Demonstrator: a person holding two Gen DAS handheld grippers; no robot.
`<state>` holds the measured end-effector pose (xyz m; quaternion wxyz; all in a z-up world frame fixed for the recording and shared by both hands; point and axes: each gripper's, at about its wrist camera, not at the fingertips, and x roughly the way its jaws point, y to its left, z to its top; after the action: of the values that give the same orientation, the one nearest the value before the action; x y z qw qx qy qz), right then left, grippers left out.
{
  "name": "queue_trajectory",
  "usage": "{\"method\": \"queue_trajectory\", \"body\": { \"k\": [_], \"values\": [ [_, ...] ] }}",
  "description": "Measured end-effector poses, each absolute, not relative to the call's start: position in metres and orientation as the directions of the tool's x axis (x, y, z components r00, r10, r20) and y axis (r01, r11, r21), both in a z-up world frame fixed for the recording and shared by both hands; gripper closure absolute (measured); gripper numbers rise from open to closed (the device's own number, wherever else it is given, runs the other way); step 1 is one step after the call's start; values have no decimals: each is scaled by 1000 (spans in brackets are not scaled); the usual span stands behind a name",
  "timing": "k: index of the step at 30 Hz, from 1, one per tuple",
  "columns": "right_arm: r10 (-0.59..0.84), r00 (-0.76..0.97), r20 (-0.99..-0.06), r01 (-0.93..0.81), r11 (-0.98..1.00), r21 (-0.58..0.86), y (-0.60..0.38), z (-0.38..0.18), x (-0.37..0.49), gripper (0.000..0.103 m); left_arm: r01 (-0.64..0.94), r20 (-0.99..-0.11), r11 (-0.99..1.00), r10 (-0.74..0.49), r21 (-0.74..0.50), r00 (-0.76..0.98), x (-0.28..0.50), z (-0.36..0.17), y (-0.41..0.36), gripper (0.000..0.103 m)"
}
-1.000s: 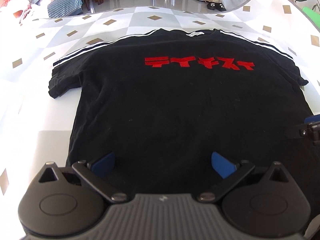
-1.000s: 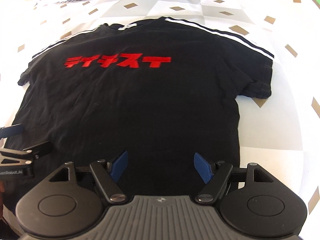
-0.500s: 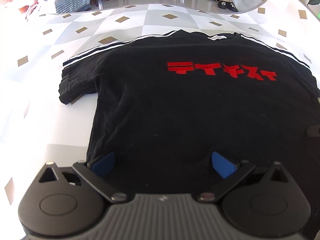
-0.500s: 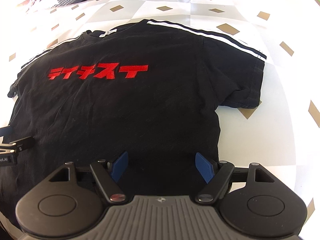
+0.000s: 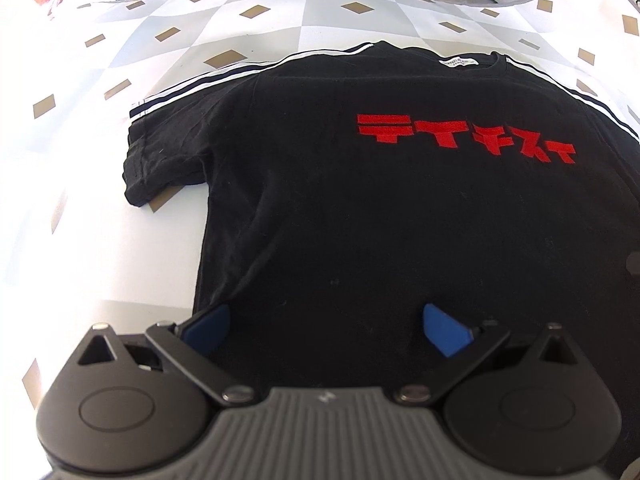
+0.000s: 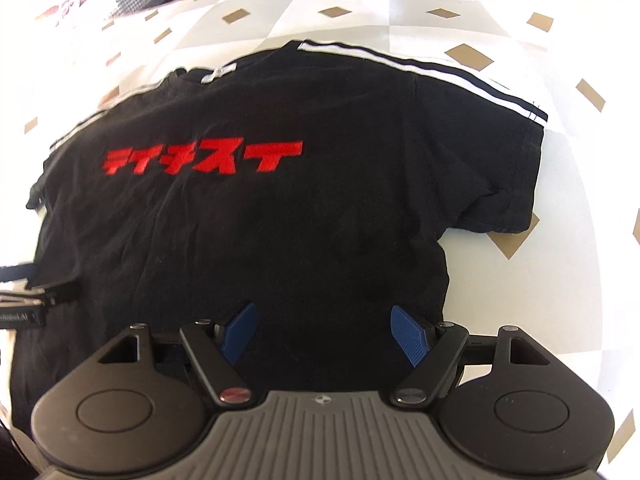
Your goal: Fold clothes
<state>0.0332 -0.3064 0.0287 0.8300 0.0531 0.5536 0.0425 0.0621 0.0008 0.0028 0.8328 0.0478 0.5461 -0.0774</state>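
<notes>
Across the white diamond-patterned cloth (image 5: 280,12) lies the black T-shirt (image 5: 400,232), spread flat with its red lettering (image 5: 464,140) up and its collar away from both cameras. Since a second ago both grippers have slid outward along the shirt's near hem: the left gripper (image 5: 324,330) now sits over the hem's left corner, the shirt's left sleeve (image 5: 164,164) nearer the middle of its view, and the right gripper (image 6: 322,334) over the right corner, beside the right sleeve (image 6: 504,184). Both sets of blue pads stand wide apart, nothing pinched, as before. From the right wrist, the left gripper's tip shows at the shirt's far edge.
</notes>
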Motion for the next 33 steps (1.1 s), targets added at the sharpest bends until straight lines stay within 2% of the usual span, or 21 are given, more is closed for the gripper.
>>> {"method": "queue_trajectory", "body": {
  "k": [8, 16, 24, 33],
  "values": [
    [37, 462, -886, 92, 992, 89, -322, 39, 52, 29, 138, -873, 987, -135, -78, 468, 100, 27, 5, 0],
    [0, 488, -873, 98, 994, 55, -324, 42, 76, 29, 175, -840, 983, -140, -55, 525, 130, 23, -17, 0],
    [-58, 459, -886, 107, 994, -9, -324, 25, 89, 29, 137, -863, 990, -108, -45, 494, 149, -7, -18, 0],
    [-79, 471, -879, 113, 993, -29, -315, 12, 98, 26, 112, -852, 994, -55, 5, 521, 153, -12, -13, 0]
  ]
}}
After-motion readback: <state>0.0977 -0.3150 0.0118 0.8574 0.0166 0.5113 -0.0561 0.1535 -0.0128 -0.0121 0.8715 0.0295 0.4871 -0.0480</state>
